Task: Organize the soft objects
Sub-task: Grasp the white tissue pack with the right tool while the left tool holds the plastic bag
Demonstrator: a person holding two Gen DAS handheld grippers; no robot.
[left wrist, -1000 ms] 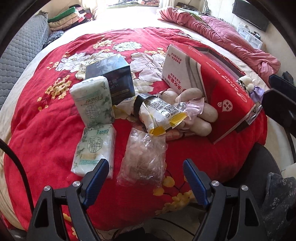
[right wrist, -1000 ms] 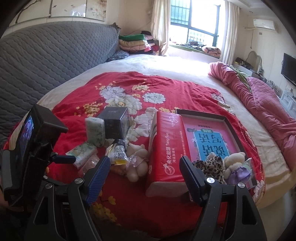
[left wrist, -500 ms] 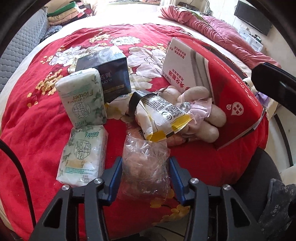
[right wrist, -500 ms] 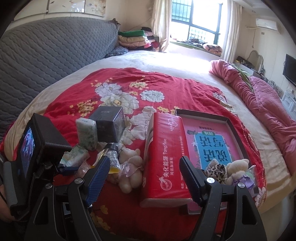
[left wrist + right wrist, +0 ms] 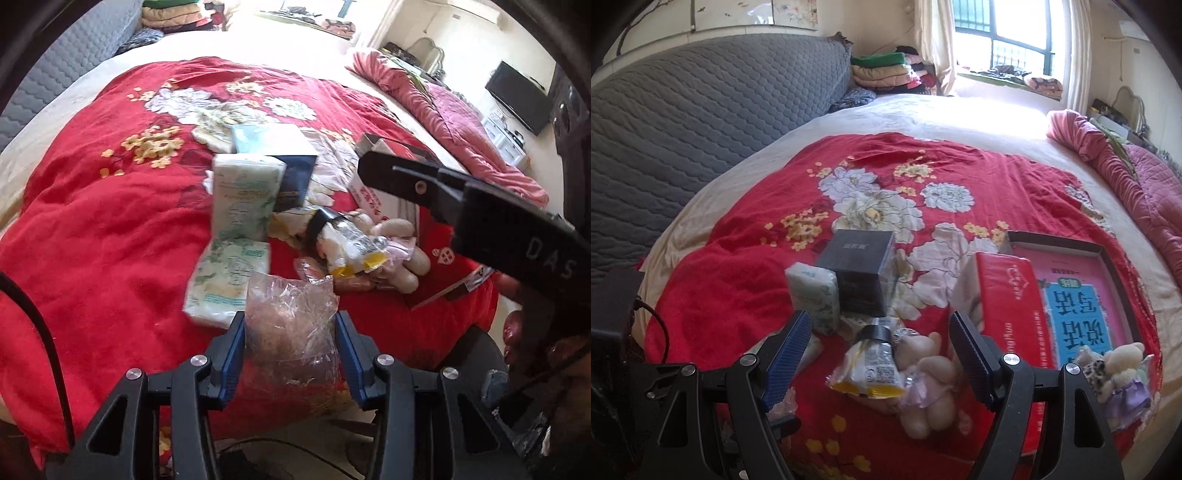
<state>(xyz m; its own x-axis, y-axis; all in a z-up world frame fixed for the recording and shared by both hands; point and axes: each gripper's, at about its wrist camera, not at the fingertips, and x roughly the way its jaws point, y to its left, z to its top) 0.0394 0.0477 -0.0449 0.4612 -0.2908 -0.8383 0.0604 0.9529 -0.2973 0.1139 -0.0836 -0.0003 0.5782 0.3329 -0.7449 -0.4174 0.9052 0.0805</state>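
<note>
At the near edge of the red blanket (image 5: 92, 236), we see the left gripper (image 5: 290, 343) pinching the clear plastic bag (image 5: 291, 317) across its width, its length running away from us, while the right gripper (image 5: 879, 354), fingers spread, hovers over the snack packet (image 5: 871, 365).

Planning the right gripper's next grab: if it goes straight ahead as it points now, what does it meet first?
Likely the yellow-edged snack packet, lying between the open right gripper fingers, overlapping the plush bear. Depth is uncertain.

The left gripper (image 5: 290, 341), low at frame centre, clamps both blue fingers (image 5: 233, 349) against a clear plastic bag (image 5: 290, 314), while the right gripper (image 5: 877, 354) hovers with jaws spread wide.
</note>
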